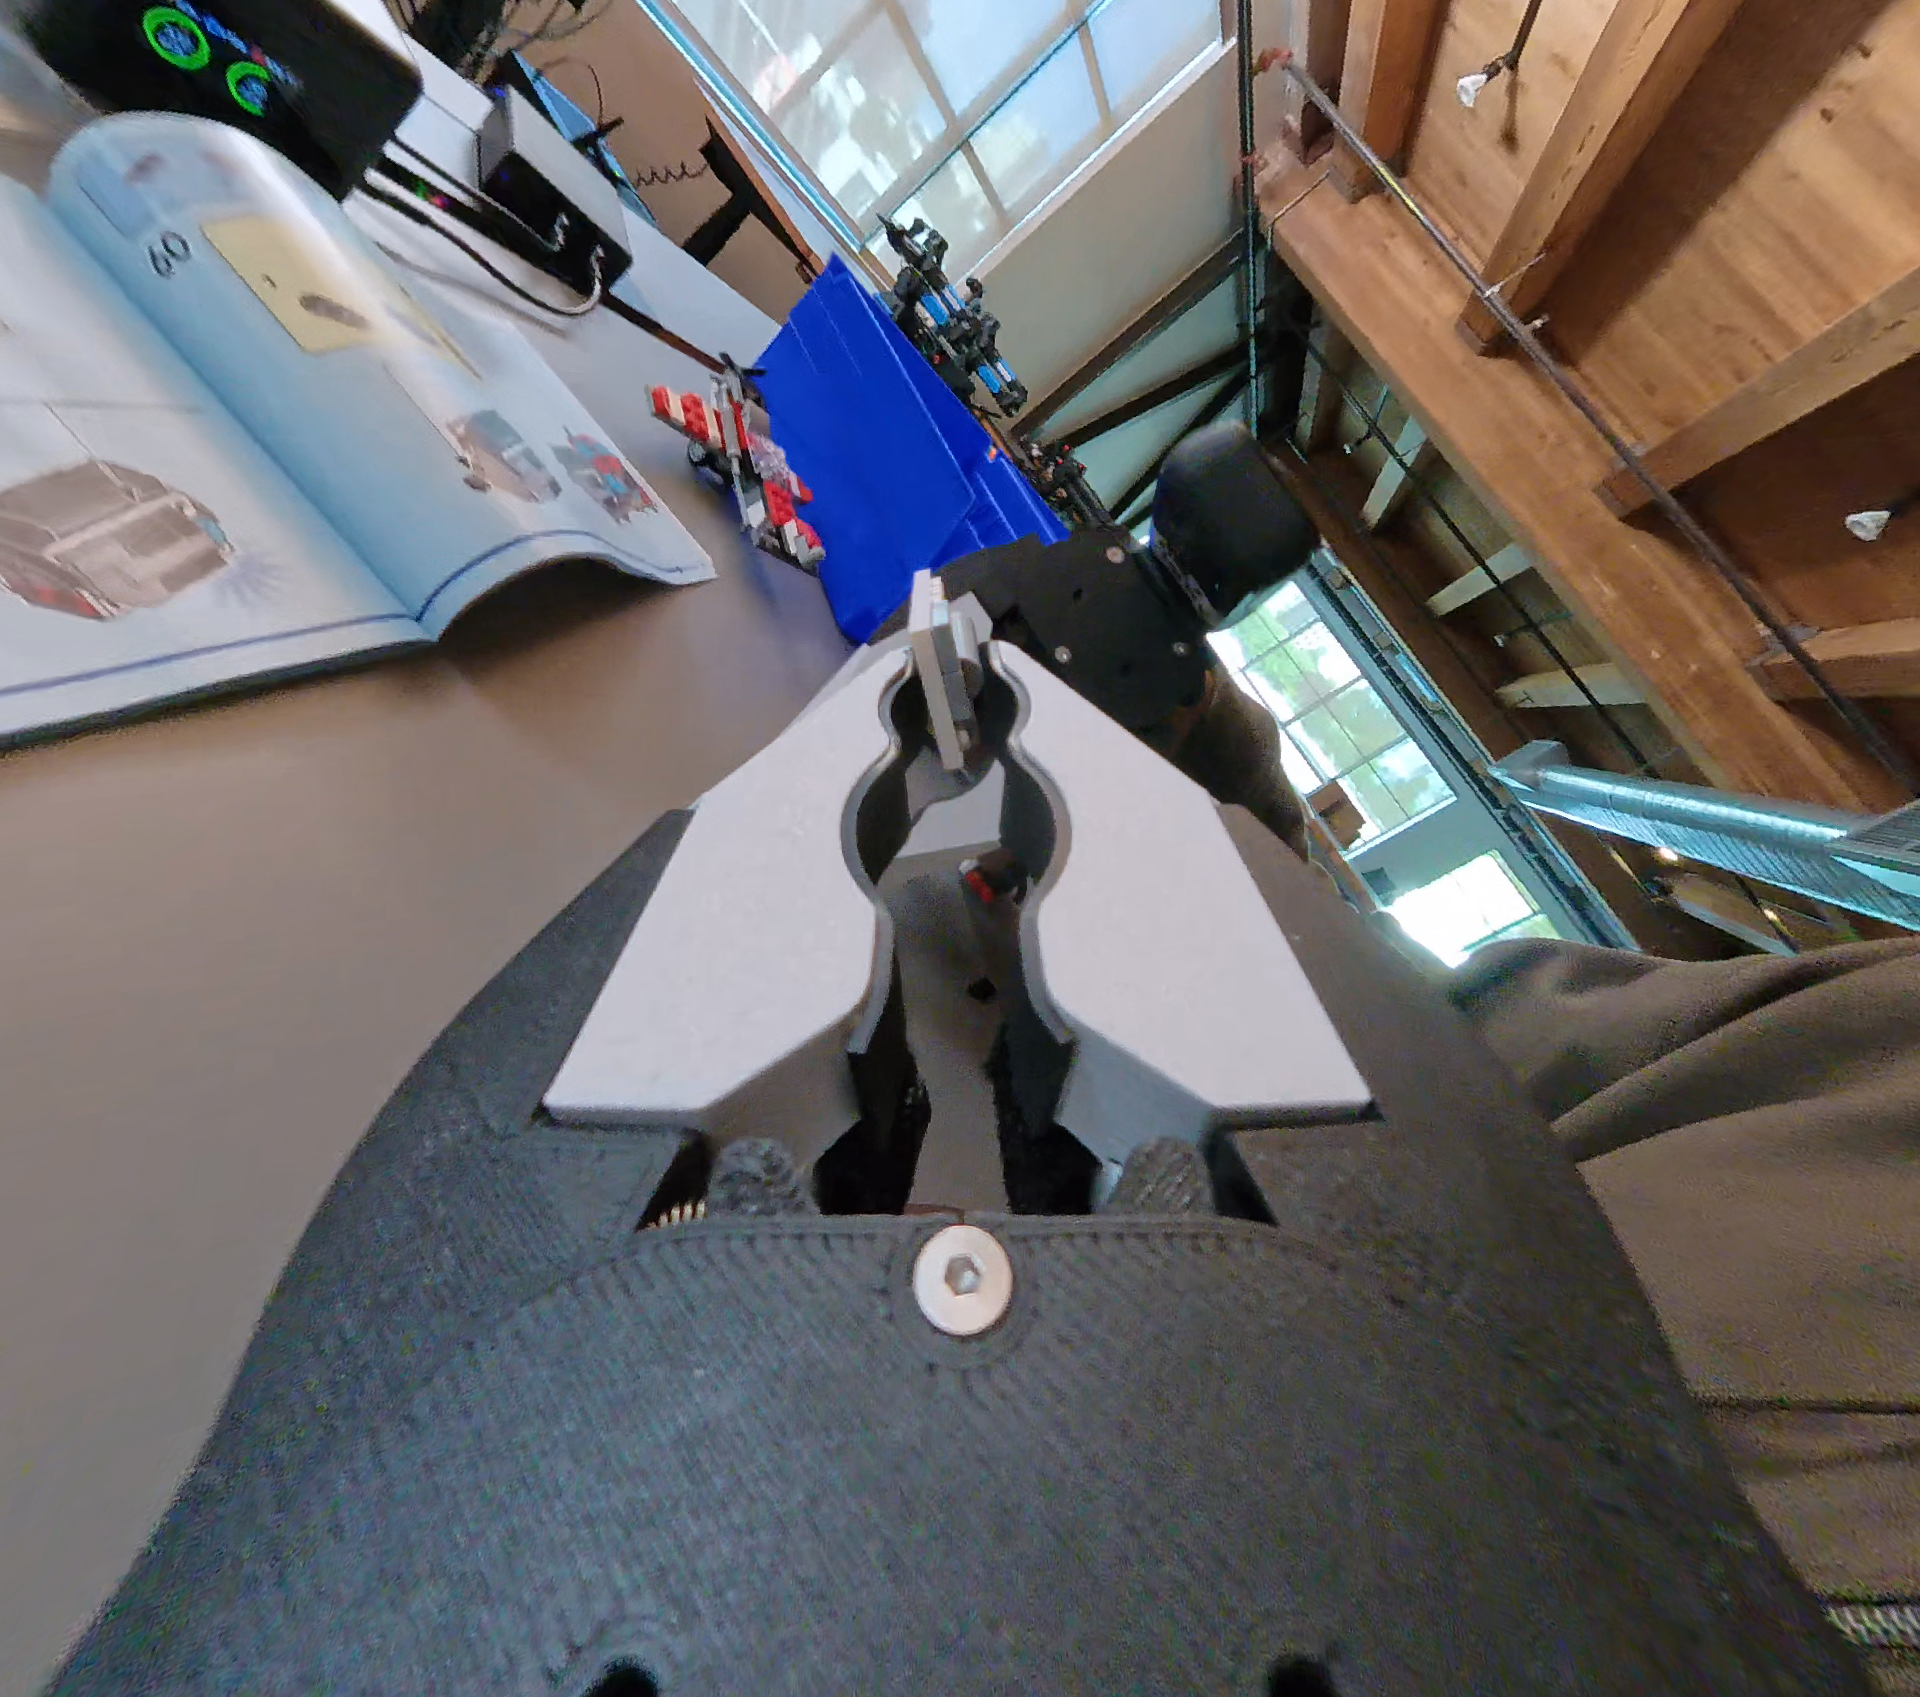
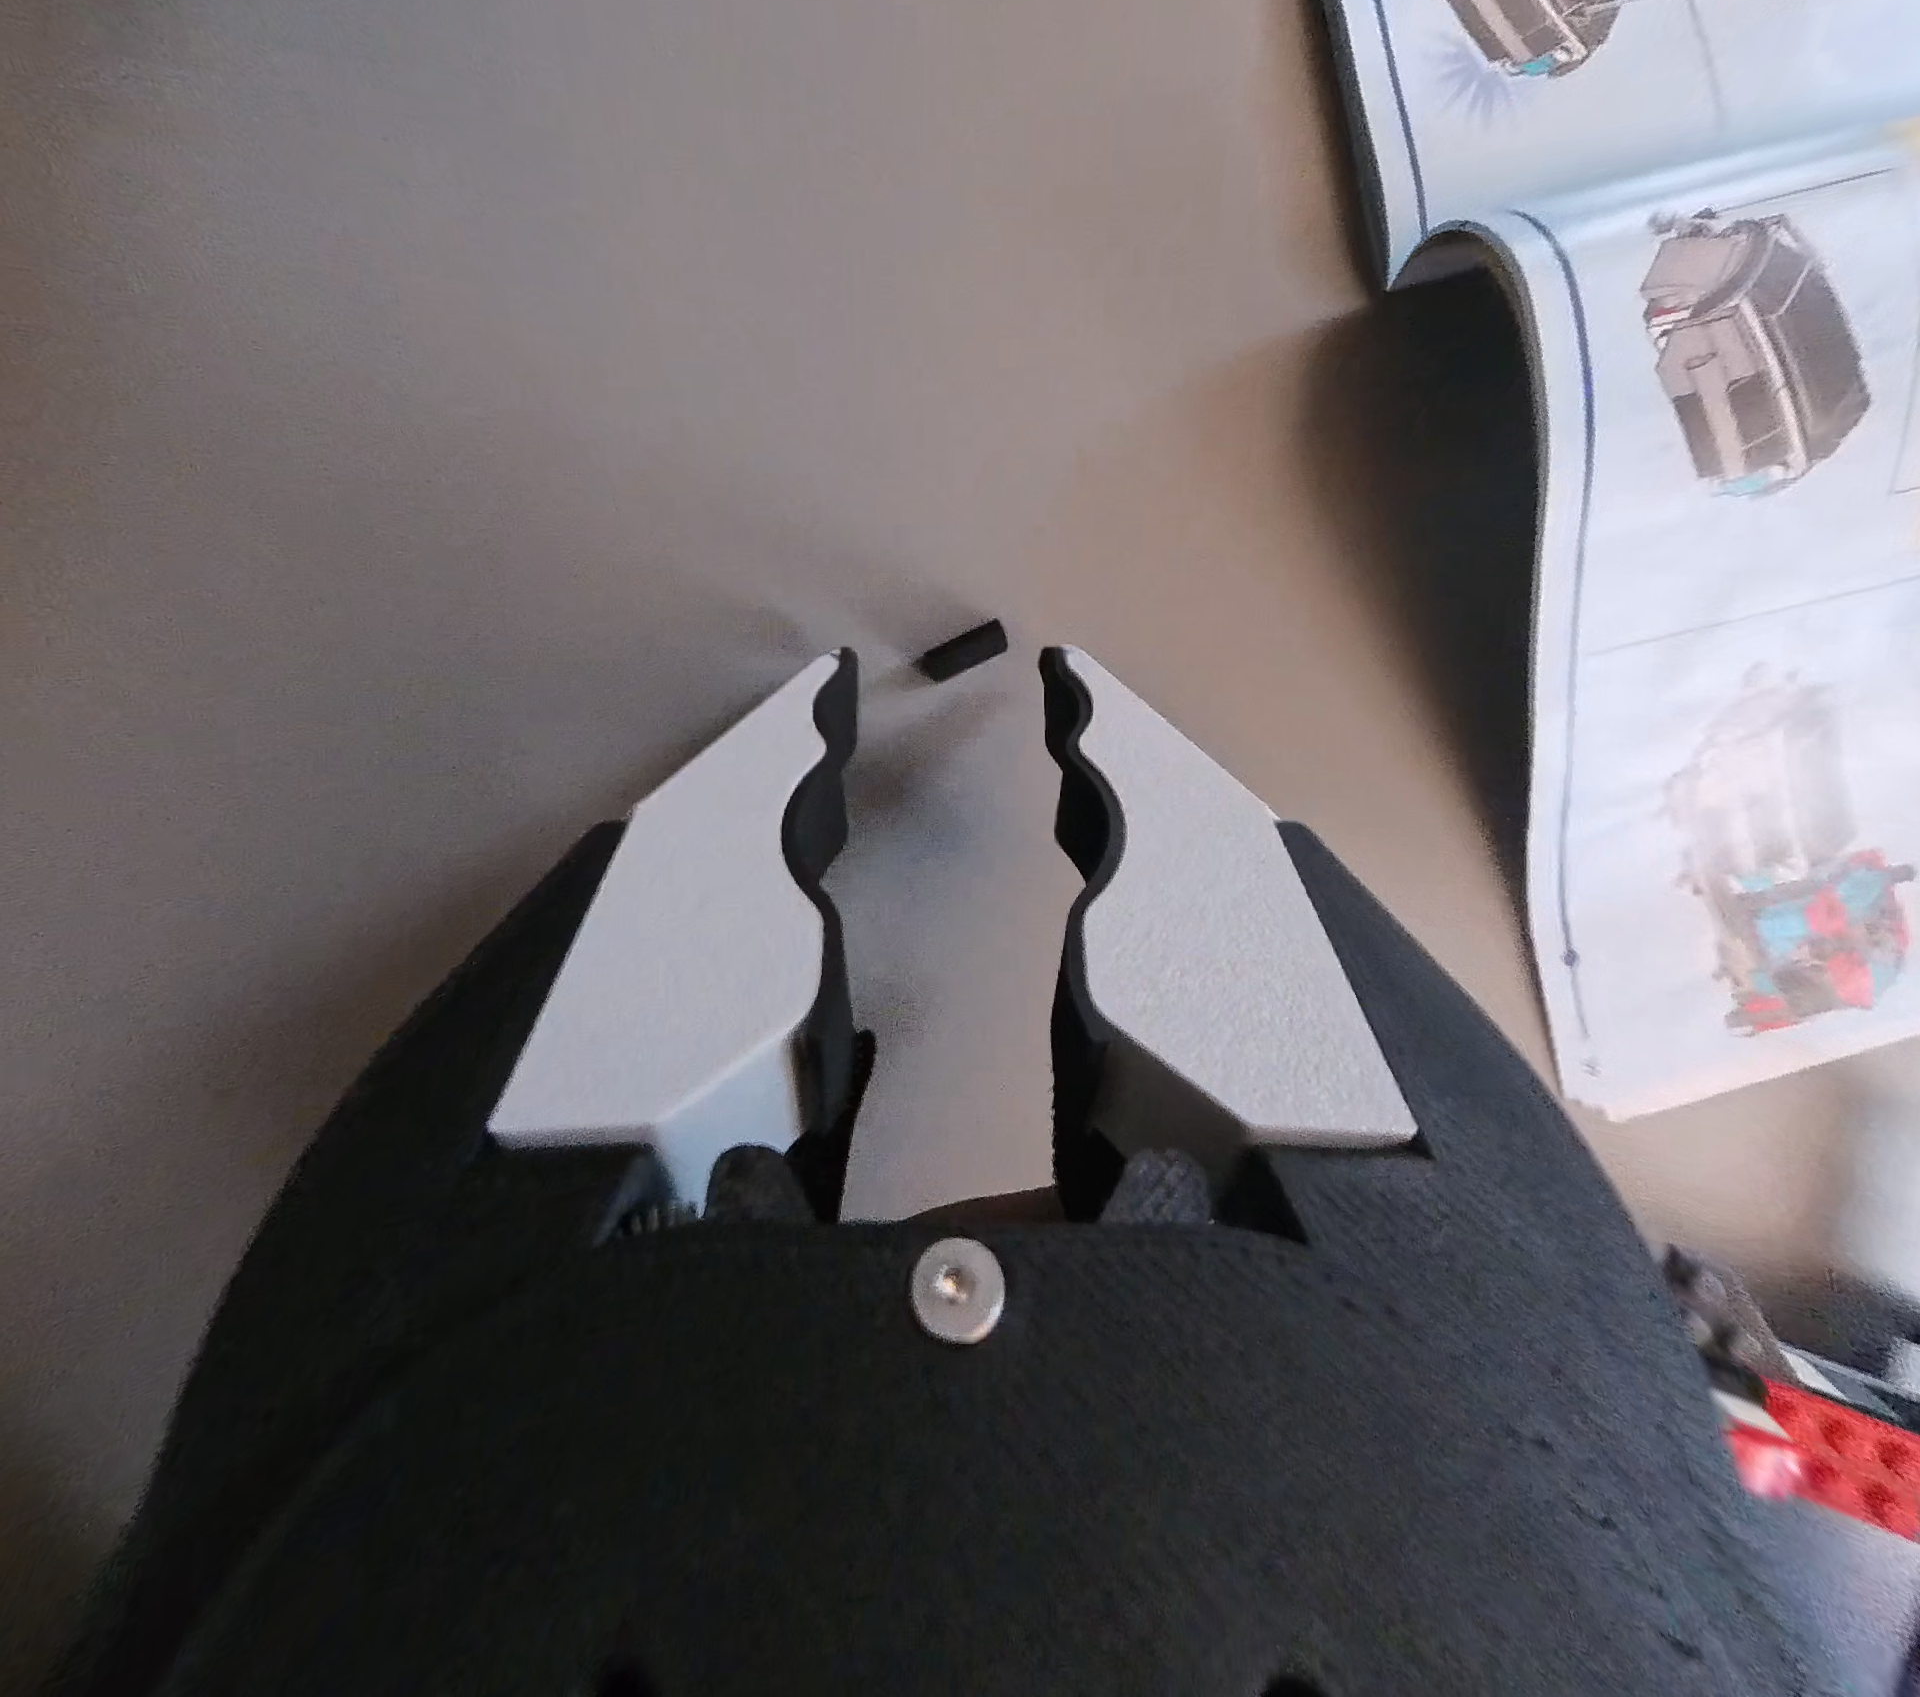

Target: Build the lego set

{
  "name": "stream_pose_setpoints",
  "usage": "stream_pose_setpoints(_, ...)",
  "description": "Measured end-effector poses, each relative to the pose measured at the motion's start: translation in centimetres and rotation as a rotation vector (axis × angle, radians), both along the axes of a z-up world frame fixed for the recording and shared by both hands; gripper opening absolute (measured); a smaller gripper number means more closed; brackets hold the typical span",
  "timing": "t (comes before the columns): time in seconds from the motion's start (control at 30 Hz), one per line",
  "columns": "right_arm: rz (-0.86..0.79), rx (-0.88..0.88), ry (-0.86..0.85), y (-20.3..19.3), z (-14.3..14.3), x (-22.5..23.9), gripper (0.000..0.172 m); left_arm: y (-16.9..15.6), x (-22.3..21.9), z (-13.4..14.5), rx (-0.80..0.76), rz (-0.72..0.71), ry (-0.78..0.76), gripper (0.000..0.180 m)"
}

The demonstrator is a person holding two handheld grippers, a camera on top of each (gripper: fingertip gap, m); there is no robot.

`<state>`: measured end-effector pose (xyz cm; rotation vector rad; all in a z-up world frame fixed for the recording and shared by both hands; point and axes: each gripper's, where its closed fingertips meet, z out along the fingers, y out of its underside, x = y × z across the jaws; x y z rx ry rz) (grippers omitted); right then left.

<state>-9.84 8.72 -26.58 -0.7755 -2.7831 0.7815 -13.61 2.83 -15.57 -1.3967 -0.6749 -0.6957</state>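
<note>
So my left gripper (image 1: 951, 660) is clamped down on a small grey brick assembly (image 1: 948, 683), a flat stack of thin plates standing on edge between my fingertips, with both pads pressed against it and the top end poking out past the tips. Just behind it is the black body of my right gripper (image 1: 1101, 619). Off to the left on the brown table (image 1: 312, 920) there's an open instruction booklet (image 1: 260, 442), a half-built red and grey brick model (image 1: 743, 473) further back, and a blue bin (image 1: 883, 452) right beside the model.

My right gripper (image 2: 949, 671) has its fingers apart, pointed down at the table with nothing pinched. A tiny black cylindrical piece (image 2: 958, 650) lies on the table just ahead of the tips, roughly in line with the gap, closer to my right finger, touching neither pad. The booklet (image 2: 1714, 504) is off to the right, and some red bricks (image 2: 1849, 1481) sit blurred at the lower right corner.
</note>
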Motion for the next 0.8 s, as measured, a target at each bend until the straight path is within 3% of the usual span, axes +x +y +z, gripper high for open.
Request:
stream_pose_setpoints(0.4,-0.005,-0.046,-0.012,-0.1,-0.4,0.0,0.033,-0.7,1.5,0.1,0.052,-0.070,-0.023,0.010)
stream_pose_setpoints(0.5,-0.012,-0.071,-0.006,-0.5,-0.4,-0.2,0.020,-0.7,2.0,0.1,0.054,-0.088,-0.018,0.010)
stream_pose_setpoints(0.6,-0.026,-0.081,0.003,-0.8,-0.4,-0.2,0.018,-0.7,2.1,0.2,0.056,-0.086,-0.010,0.009)
stream_pose_setpoints(0.8,-0.071,0.033,0.015,0.0,-0.3,1.0,0.017,-0.8,1.8,-0.3,0.015,-0.050,0.023,0.010)
